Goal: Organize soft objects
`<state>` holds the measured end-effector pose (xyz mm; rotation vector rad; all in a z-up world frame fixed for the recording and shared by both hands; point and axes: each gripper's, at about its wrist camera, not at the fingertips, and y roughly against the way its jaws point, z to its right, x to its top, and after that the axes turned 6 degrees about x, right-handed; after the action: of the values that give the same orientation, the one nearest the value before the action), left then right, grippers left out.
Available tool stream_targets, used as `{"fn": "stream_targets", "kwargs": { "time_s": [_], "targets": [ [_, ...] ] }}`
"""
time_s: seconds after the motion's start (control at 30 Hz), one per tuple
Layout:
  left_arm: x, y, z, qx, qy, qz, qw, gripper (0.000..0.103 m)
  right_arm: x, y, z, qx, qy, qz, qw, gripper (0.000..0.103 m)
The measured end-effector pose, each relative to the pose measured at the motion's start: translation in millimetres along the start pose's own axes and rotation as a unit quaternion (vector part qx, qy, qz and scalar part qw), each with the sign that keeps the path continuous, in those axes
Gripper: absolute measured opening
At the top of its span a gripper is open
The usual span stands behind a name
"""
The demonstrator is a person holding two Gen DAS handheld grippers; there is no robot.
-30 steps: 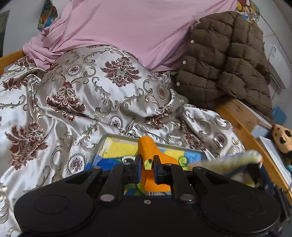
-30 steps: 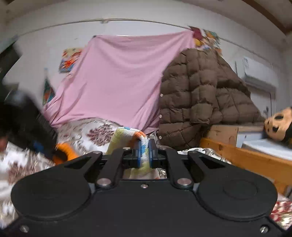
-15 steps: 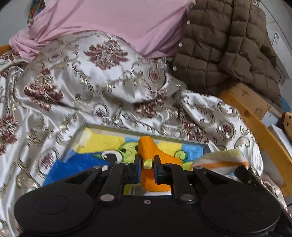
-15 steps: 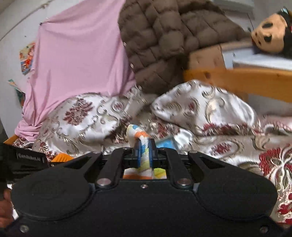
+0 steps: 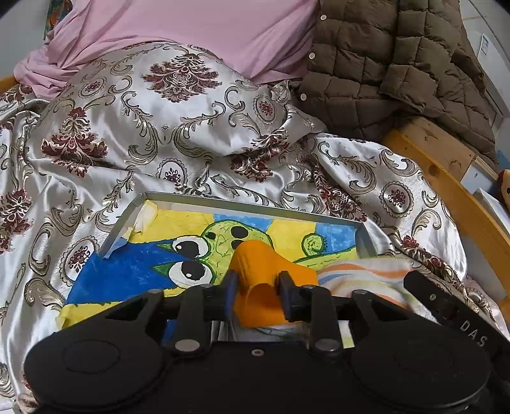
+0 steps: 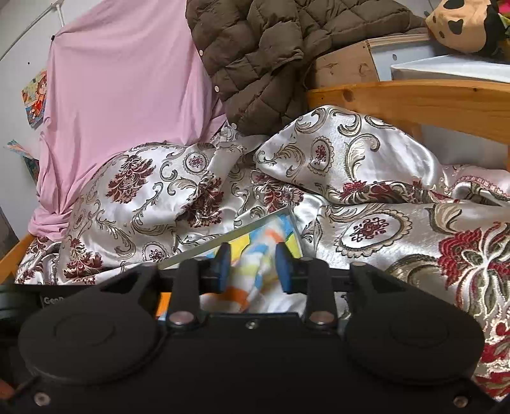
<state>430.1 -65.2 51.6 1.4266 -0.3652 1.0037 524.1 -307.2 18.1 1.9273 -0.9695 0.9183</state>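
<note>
A shallow metal tray (image 5: 248, 203) lined with a bright frog drawing lies on the bed. My left gripper (image 5: 257, 280) hangs low over its near part. Its jaws are opening, and a folded orange cloth (image 5: 255, 258) sags loosely between them onto the tray. To its right a pastel striped cloth (image 5: 360, 277) lies at the tray's corner. In the right wrist view that striped cloth (image 6: 255, 274) is blurred between the widening jaws of my right gripper (image 6: 251, 254), no longer pinched, over the tray's rim (image 6: 223, 239).
A silver satin cover with maroon motifs (image 5: 159, 111) is bunched around the tray. Behind it hang a pink sheet (image 5: 191, 28) and a brown quilted jacket (image 5: 398, 70). A wooden bed frame (image 5: 446, 178) runs along the right, with a spotted plush toy (image 6: 462, 25) beyond.
Both grippers came down over the tray, the right one rolling and tipping downward. Both pairs of jaws, first pinched on the cloths, have spread apart and the cloths have slackened.
</note>
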Motion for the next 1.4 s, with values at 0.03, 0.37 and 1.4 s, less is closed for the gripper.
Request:
{"fn": "stream_targets", "kwargs": {
  "time_s": [0.03,0.37,1.4],
  "targets": [
    [0,1,0,0.002,-0.001,-0.001,1.0000,0.034,0,2,1,0.002,-0.003,0.001,1.000,0.031],
    [1,26,1,0.008,0.003,0.011,0.9999,0.054,11,38,6,0.008,-0.010,0.022,1.000,0.063],
    [-42,214,-85,-0.024,-0.015,0.153,0.9878,0.097,15,234,-60,0.005,0.076,0.123,0.990,0.102]
  ]
}}
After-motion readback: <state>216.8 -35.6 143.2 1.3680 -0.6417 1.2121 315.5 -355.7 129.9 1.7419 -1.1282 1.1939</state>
